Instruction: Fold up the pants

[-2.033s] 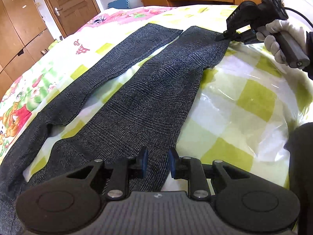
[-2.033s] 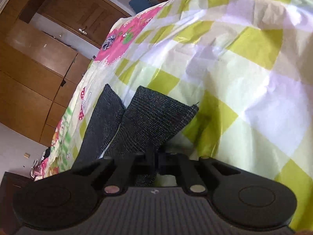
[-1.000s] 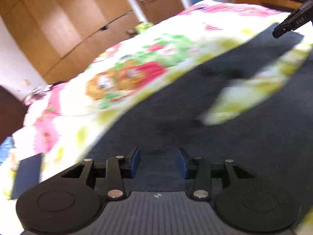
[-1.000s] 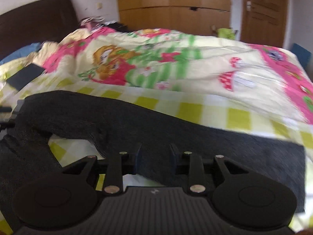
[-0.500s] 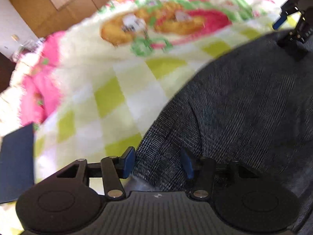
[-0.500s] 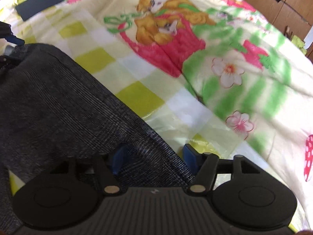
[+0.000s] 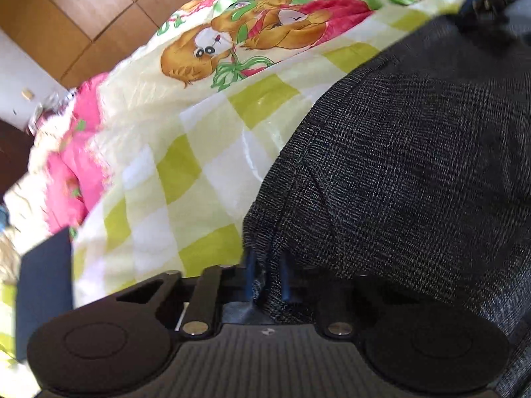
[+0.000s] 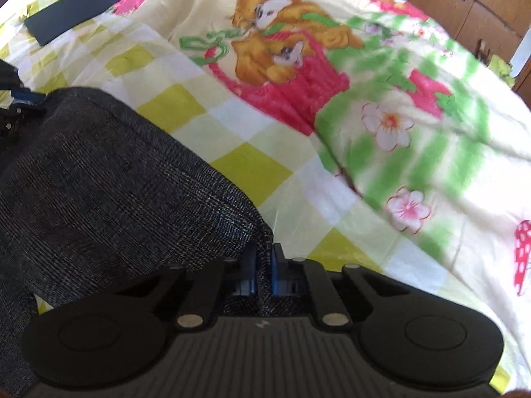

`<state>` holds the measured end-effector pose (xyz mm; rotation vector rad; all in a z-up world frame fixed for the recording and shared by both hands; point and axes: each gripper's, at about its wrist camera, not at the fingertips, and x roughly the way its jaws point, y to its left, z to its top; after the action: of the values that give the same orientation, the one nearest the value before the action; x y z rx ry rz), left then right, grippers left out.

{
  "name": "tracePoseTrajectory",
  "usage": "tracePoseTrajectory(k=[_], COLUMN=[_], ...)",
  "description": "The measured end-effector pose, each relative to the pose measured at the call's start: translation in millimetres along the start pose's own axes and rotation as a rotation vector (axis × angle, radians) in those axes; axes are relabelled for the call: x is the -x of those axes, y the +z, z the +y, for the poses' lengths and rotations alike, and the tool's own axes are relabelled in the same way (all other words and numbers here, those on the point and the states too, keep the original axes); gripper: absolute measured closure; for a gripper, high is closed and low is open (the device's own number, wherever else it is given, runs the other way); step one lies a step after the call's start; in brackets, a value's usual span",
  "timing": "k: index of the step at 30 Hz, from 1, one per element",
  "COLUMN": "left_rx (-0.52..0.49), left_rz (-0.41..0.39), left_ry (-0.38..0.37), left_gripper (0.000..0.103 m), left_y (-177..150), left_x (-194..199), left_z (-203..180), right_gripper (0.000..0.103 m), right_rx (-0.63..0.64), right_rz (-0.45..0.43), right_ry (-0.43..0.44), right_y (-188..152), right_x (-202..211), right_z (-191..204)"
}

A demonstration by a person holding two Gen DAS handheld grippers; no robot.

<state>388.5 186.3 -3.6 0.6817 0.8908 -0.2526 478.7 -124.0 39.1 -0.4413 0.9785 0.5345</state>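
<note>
Both grippers have just clamped down: left gripper [image 7: 267, 280] and right gripper [image 8: 264, 273] each pinch the coarse, dark woven pants [image 7: 415, 165] on the glossy checked quilt [image 7: 186, 172].

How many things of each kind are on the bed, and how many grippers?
Dark grey pants: 1
Dark flat rectangle on the quilt: 1
Grippers, left gripper and right gripper, each shut on the pants: 2
Cartoon quilt: 1
Total: 5
</note>
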Motion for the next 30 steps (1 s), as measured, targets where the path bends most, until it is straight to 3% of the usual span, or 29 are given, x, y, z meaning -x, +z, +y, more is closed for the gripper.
tracePoseTrajectory(k=[8,13,17,20,23,25,30], left_rx=[0.07,0.11,0.121,0.143,0.136,0.112,0.099], left_rz=[-0.094,-0.194,-0.244,-0.253,-0.228,-0.187,-0.155], left_ry=[0.062,0.081,0.106,0.089,0.046,0.047,0.07], left_gripper=[0.088,0.088,0.088,0.088,0.087,0.087,0.087], left_y=[-14,-49,-94,-130,-160,-175,-194], left_x=[51,115,166,194,203,197,194], left_z=[14,-2,-33,-61,-89,-106,-122], right_gripper=[0.096,0.096,0.096,0.096,0.096,0.096,0.096], right_rx=[-0.028,0.023,0.029,0.007,-0.011,0.042,0.012], right_rz=[-0.23,-0.332,-0.31,-0.239,-0.141,-0.099,-0.065], right_ry=[-0.033,-0.03,-0.016,0.013,0.048,0.019,-0.001], right_y=[-23,-76,-141,-187,-220,-232,-237], right_x=[113,203,246,246,219,197,177], right_z=[27,79,132,169,194,209,212])
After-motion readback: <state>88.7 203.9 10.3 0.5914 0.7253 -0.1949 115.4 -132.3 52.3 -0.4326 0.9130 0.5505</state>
